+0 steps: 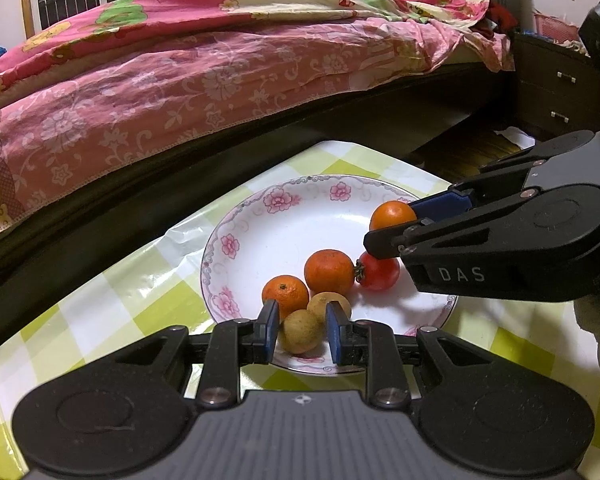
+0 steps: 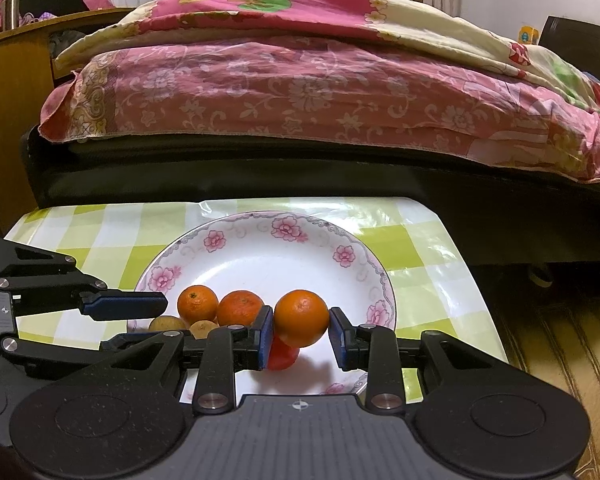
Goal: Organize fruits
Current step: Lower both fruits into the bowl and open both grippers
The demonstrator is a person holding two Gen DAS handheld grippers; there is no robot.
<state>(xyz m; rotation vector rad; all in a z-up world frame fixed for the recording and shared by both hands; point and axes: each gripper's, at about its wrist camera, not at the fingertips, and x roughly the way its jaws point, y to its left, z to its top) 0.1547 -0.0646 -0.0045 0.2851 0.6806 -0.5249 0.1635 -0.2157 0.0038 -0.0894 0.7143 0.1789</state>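
A white floral plate (image 1: 260, 236) (image 2: 260, 256) sits on the checked tablecloth. On it lie two oranges (image 1: 328, 272) (image 1: 285, 295), a red fruit (image 1: 380, 272) and two small tan fruits (image 1: 301, 331) (image 1: 329, 303). My left gripper (image 1: 302, 330) is open around the nearer tan fruit, its pads a little apart from it. My right gripper (image 2: 300, 330) is shut on a third orange (image 2: 301, 318) (image 1: 392, 214), held just above the red fruit (image 2: 282, 356). The left gripper also shows at the left of the right wrist view (image 2: 140, 308).
The table with its green and white checked cloth (image 1: 112, 304) (image 2: 432, 264) stands against a bed with a pink floral quilt (image 1: 180, 92) (image 2: 300, 92). A dark drawer cabinet (image 1: 556, 88) is at the far right.
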